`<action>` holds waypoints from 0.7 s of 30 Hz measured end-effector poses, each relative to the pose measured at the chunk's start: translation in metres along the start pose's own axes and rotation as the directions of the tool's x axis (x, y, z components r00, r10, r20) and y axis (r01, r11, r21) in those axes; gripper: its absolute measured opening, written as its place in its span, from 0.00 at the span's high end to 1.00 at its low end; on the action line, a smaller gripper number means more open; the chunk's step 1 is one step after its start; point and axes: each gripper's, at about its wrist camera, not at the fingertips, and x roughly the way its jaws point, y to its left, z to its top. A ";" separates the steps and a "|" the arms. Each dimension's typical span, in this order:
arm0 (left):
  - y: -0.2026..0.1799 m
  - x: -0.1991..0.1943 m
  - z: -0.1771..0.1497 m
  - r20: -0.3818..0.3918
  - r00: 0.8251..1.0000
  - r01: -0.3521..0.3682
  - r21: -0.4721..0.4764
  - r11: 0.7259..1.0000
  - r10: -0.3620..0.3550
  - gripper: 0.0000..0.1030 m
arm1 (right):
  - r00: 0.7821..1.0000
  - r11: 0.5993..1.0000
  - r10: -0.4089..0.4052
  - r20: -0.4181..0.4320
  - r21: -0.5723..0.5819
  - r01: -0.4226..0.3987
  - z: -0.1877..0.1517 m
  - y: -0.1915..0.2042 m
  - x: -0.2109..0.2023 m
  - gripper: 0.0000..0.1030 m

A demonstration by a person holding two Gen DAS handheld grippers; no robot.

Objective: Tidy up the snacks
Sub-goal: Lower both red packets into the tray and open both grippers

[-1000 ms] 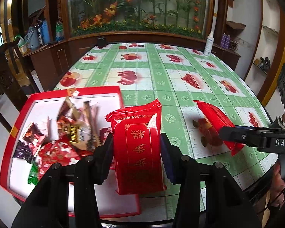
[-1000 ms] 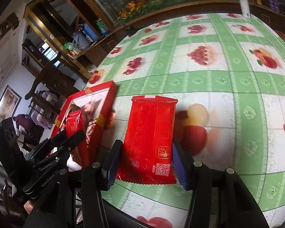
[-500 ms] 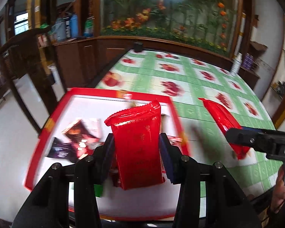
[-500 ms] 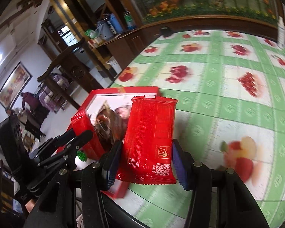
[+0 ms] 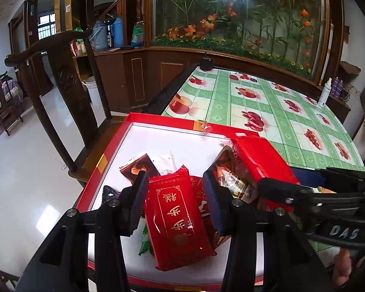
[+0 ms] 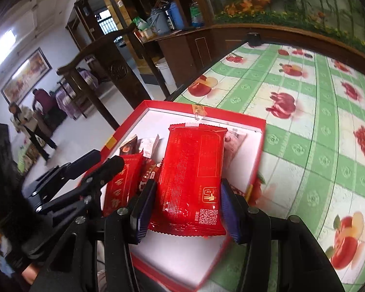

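2 red snack packets (image 5: 176,216) (image 6: 193,177), light, soft and slippery-looking, sit clamped across their long edges, 1 in each hand-held gripper (image 5: 174,204) (image 6: 185,204), over the red tray (image 5: 124,131).

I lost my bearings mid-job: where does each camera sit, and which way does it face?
Left wrist: on the left gripper, looking down over its red snack pack into the red tray; right gripper at right.
Right wrist: on the right gripper, looking down over its own red pack; left gripper at left.
Shared: tray, green tablecloth.
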 end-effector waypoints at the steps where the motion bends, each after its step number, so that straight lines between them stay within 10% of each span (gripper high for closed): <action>1: 0.001 0.000 -0.001 -0.004 1.000 -0.002 -0.001 1.000 0.002 0.57 | 1.000 1.000 -0.001 -0.004 -0.007 0.001 0.000 0.003 0.004 0.49; 10: 0.016 -0.001 -0.007 -0.022 0.999 -0.034 -0.034 0.999 0.033 0.55 | 0.996 0.997 0.063 0.057 -0.045 -0.060 -0.006 0.006 0.019 0.46; 21: -0.021 -0.039 -0.033 0.132 0.982 -0.144 0.052 0.988 0.137 0.22 | 0.959 0.997 0.018 0.282 0.072 -0.040 -0.018 -0.067 -0.046 0.30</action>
